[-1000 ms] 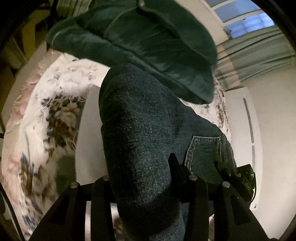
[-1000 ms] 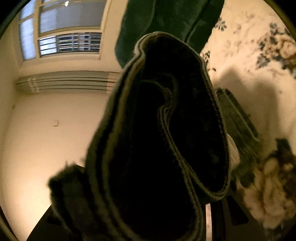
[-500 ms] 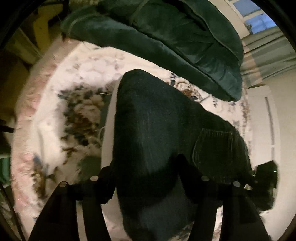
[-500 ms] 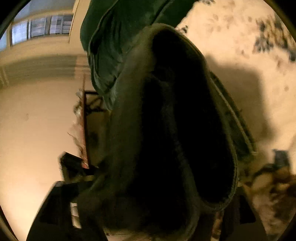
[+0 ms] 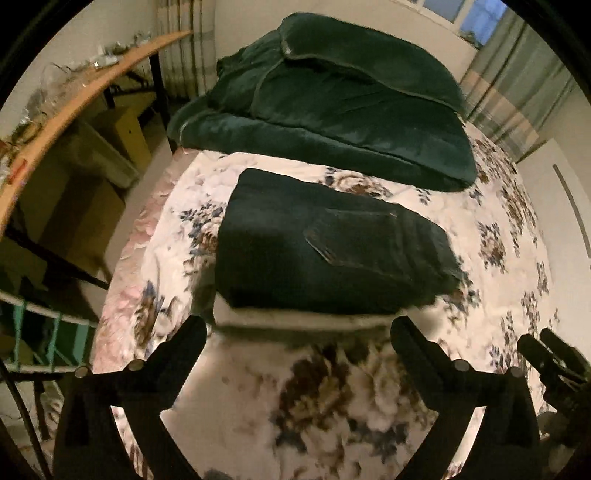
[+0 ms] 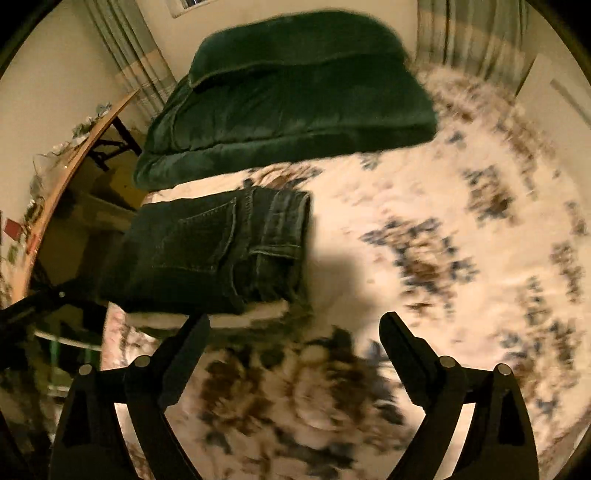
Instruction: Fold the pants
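1. Left tool (image 5: 297, 332): jaws spread wide, having just been opening; nothing between the fingers, nothing touched. It is released and hangs above the bed, pointing steeply down at the floral bedspread (image 5: 509, 302).
2. Right tool (image 6: 295, 328): jaws likewise spread wide and empty, having opened within the last moment. Released; no contact with cloth. Part of it shows at the right edge of the left wrist view.
3. Pants (image 5: 332, 247): dark denim, folded into a compact rectangle, lying flat on the bed beyond the fingertips of both tools. A back pocket (image 6: 207, 236) faces up. In the right wrist view the waistband end (image 6: 288, 236) with a belt loop points toward the middle of the bed. The pants lie apart from both tools.
4. White slab (image 5: 295, 317): a pale flat layer shows under the near edge of the pants; what it is cannot be told.
5. Surface: bed covered by a cream spread printed with brown and blue flowers. Near part of both views is blurred.
6. Green quilt (image 5: 332, 107): thick, dark green, folded, lying at the far end of the bed, just beyond the pants and not touching them.
7. Room: a wooden desk (image 5: 92, 88) with small clutter stands left of the bed; striped curtains (image 5: 517, 92) and a window (image 5: 476, 14) at the back; plain pale walls.
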### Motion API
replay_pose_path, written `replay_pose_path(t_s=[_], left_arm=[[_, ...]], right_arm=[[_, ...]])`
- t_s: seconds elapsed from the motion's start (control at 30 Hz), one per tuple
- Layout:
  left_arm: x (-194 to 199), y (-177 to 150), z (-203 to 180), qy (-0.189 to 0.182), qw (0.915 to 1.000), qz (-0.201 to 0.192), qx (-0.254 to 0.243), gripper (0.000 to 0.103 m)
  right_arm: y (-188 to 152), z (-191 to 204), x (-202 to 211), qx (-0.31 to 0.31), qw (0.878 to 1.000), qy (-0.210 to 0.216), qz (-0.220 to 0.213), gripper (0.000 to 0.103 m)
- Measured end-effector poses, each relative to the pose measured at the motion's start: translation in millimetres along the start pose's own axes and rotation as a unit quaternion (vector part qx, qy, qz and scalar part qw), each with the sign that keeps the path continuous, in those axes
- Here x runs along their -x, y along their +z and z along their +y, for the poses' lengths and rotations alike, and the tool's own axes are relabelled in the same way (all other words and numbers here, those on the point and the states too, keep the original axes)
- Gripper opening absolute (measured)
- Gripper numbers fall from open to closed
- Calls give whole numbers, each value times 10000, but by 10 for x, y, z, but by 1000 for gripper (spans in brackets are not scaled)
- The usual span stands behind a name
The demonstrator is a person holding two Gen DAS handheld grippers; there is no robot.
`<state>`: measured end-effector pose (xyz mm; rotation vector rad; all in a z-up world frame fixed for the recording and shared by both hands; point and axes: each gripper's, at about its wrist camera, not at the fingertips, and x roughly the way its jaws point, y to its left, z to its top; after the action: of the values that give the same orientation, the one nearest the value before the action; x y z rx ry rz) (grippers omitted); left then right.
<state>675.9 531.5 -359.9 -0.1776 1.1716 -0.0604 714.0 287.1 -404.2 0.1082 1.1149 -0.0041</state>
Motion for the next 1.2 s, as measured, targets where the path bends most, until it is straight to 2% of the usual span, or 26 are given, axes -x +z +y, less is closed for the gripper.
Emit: replay_pose_path(t_s=[0.1, 0.33, 0.57, 0.8, 0.97, 1.2], left_arm=[[393, -220, -260, 140, 9997, -191, -90, 102], [1375, -859, -794, 381, 9969, -650, -213, 102], [2282, -1502, -1117, 513, 9934, -997, -239, 102], [3061, -1943, -1350, 558, 9890, -1325, -336, 102], [3537, -2177, -1465, 494, 9863, -1476, -543, 102], [4056, -2414, -1422, 362, 9819, -1620, -910, 102]], right_arm=[[-117, -104, 492, 3, 9997, -235, -91, 96], [-541, -366, 1736, 46, 9990, -165, -416, 96], [-1116, -560, 2868, 418, 9969, 22, -669, 96], [-1641, -678, 3879, 532, 9947, 197, -853, 96], [-1946, -680, 4617, 423, 9940, 96, -999, 96], [-2316, -533, 5419, 122, 9924, -95, -1220, 96]])
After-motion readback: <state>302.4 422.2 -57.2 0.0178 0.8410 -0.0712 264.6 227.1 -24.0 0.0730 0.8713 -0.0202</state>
